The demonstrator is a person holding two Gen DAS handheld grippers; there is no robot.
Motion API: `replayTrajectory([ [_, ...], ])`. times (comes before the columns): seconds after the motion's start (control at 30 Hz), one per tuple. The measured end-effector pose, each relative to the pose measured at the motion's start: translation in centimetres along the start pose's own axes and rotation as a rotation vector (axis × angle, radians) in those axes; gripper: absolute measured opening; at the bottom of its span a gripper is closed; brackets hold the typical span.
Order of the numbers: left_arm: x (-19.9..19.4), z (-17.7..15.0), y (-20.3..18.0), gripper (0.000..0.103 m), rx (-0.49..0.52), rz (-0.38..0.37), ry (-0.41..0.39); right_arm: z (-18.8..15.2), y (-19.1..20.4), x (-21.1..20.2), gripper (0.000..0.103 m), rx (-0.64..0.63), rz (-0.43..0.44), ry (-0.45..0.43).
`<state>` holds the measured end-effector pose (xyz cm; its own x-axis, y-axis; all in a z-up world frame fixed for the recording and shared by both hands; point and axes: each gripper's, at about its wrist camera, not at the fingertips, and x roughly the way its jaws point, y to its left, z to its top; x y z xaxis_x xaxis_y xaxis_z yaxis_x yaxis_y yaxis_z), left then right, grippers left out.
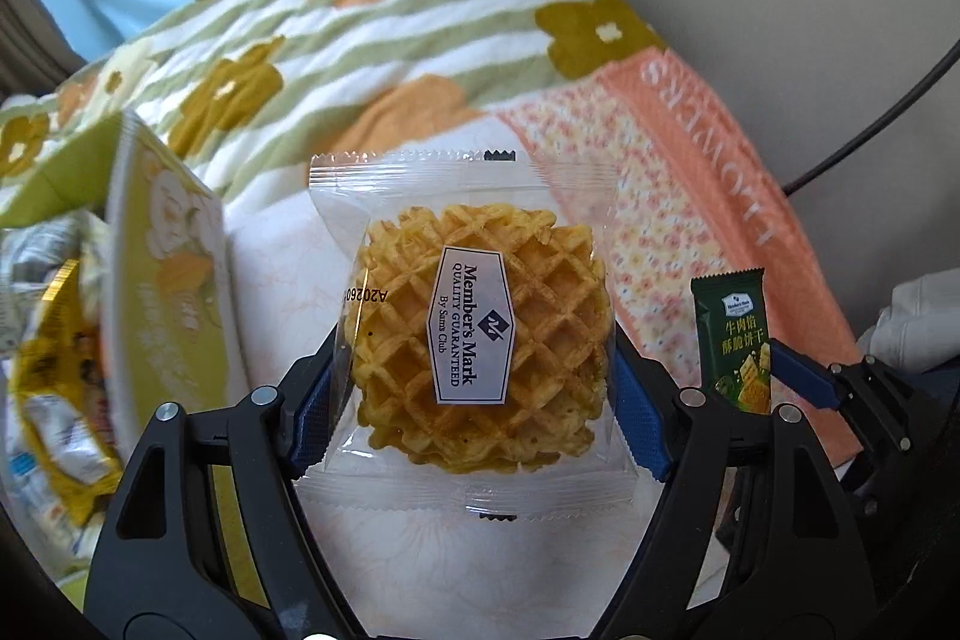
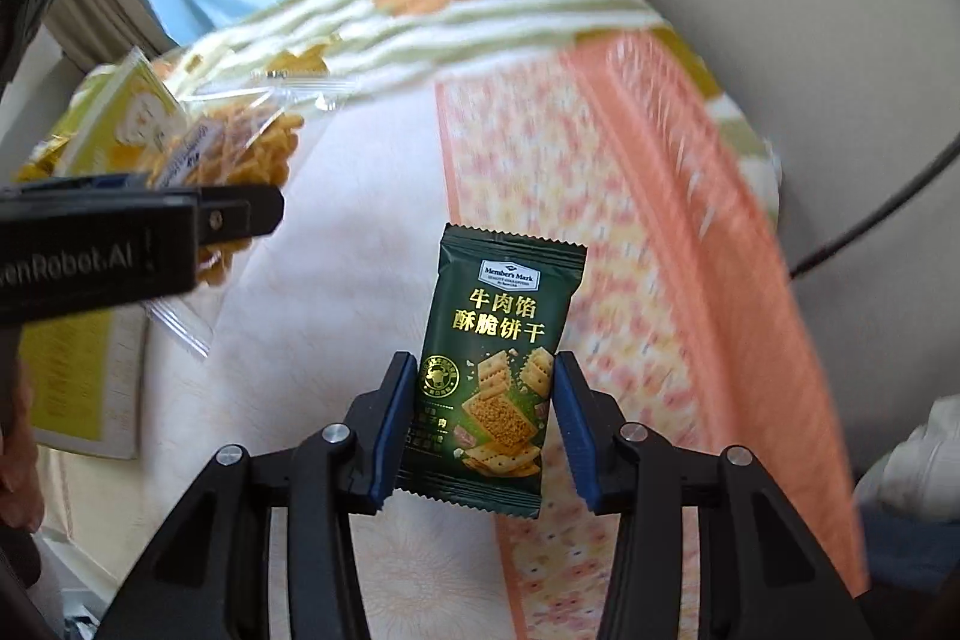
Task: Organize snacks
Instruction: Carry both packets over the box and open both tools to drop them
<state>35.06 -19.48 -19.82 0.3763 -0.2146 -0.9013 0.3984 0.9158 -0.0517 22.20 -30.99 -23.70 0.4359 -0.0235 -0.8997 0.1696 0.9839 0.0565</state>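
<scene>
Left gripper (image 1: pixel 474 394) clamps waffle pack (image 1: pixel 474 322) upright; right gripper (image 2: pixel 486 424) clamps green cracker packet (image 2: pixel 492 358). Yellow box (image 1: pixel 168 280) at 9 o'clock; bedsheet (image 1: pixel 468 568) below.

Two grippers: left gripper (image 1: pixel 474 394), right gripper (image 2: pixel 486 430). One clear-wrapped waffle pack (image 1: pixel 474 334). One dark green biscuit packet (image 2: pixel 498 370). One yellow-green box (image 1: pixel 162 280), lid raised, with several wrapped snacks (image 1: pixel 60 388) inside, too blurred for an exact tally. One striped floral blanket (image 1: pixel 360 28). One orange floral cloth (image 1: pixel 678 196). One black cable (image 1: pixel 870 124).
</scene>
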Motion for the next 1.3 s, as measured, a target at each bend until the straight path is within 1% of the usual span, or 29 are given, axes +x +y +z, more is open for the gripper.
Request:
replayTrajectory([
  [0.1, -3.6, 0.2, 0.9, 0.075, -0.038, 0.007, -0.056, 1.6, 0.1, -2.4, 0.042, -0.038, 0.031, -0.048],
  [0.27, -9.1, -0.3, 3.5, 0.075, -0.094, 0.041, -0.135, 4.3, 2.4, -6.5, 0.042, -0.12, 0.09, -0.125],
  [0.33, -11.4, -0.9, 5.4, 0.075, -0.132, 0.049, -0.169, 5.2, 3.7, -8.2, 0.042, -0.144, 0.133, -0.156],
  [0.43, -14.2, -2.2, 8.4, 0.075, -0.179, 0.081, -0.209, 6.1, 6.4, -10.3, 0.042, -0.18, 0.19, -0.195],
  [0.57, -16.9, -4.2, 13.0, 0.075, -0.233, 0.123, -0.239, 6.7, 9.9, -11.9, 0.042, -0.209, 0.279, -0.218],
  [0.6, -17.3, -4.7, 14.1, 0.075, -0.244, 0.134, -0.241, 6.7, 11.3, -12.3, 0.042, -0.22, 0.299, -0.225],
  [0.7, -18.0, -6.5, 17.8, 0.075, -0.273, 0.165, -0.229, 6.2, 14.2, -12.9, 0.042, -0.245, 0.334, -0.237],
  [0.8, -17.8, -8.4, 20.8, 0.075, -0.293, 0.184, -0.198, 6.0, 17.6, -13.3, 0.042, -0.26, 0.377, -0.242],
  [0.93, -16.8, -11.4, 24.2, 0.075, -0.323, 0.194, -0.166, 5.3, 21.4, -13.0, 0.042, -0.281, 0.401, -0.238],
  [1.0, -16.3, -12.7, 25.5, 0.075, -0.337, 0.189, -0.154, 4.7, 23.2, -12.7, 0.042, -0.287, 0.405, -0.228],
  [1.17, -14.1, -15.2, 28.2, 0.076, -0.35, 0.142, -0.108, 3.7, 25.8, -11.4, 0.042, -0.28, 0.393, -0.195],
  [1.23, -13.6, -15.6, 28.8, 0.078, -0.347, 0.127, -0.104, 3.4, 26.6, -10.9, 0.042, -0.269, 0.38, -0.185],
  [1.27, -13.4, -15.7, 29.0, 0.084, -0.342, 0.123, -0.1, 3.2, 26.8, -10.8, 0.042, -0.261, 0.376, -0.182],
  [1.3, -13.2, -15.7, 29.1, 0.095, -0.333, 0.122, -0.098, 3.0, 27.0, -10.6, 0.042, -0.252, 0.367, -0.178],
])
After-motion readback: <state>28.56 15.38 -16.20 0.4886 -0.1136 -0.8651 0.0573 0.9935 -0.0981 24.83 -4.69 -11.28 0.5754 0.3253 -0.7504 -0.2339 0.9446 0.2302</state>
